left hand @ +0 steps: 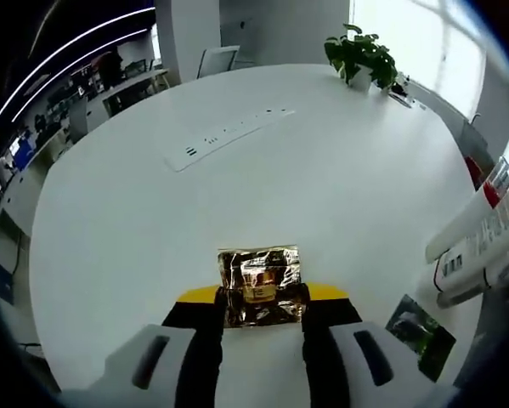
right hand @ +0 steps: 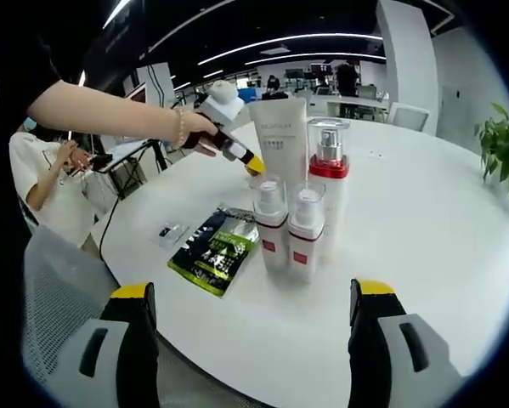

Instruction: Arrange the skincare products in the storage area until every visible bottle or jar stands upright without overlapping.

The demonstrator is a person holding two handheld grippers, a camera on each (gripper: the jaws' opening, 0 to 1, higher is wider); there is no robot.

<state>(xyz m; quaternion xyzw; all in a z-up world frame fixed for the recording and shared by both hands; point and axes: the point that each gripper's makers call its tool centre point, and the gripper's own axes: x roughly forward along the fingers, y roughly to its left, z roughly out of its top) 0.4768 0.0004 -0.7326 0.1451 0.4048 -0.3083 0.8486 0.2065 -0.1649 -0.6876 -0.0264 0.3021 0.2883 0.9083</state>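
Left gripper point(left hand: 261, 319) pinches a gold jar point(left hand: 259, 286), carrying it; right gripper point(right hand: 252, 319), jaws spread, idles. Next, stand it clear beside the bottles point(right hand: 298, 223).

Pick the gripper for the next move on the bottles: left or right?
Left, probably. The left gripper sits right beside the white tube and the bottles, its jaws shut on a gold foil packet it must place first. The right gripper is open but further back.

Standing tightly clustered mid-table: tall tube point(right hand: 280, 136), pump bottle point(right hand: 328, 183), two short bottles point(right hand: 286, 223), blocking passage between them; dark sachet point(right hand: 213, 248) lying just beside; bare white table point(right hand: 424, 229) stretching open toward the plant point(right hand: 502, 157)
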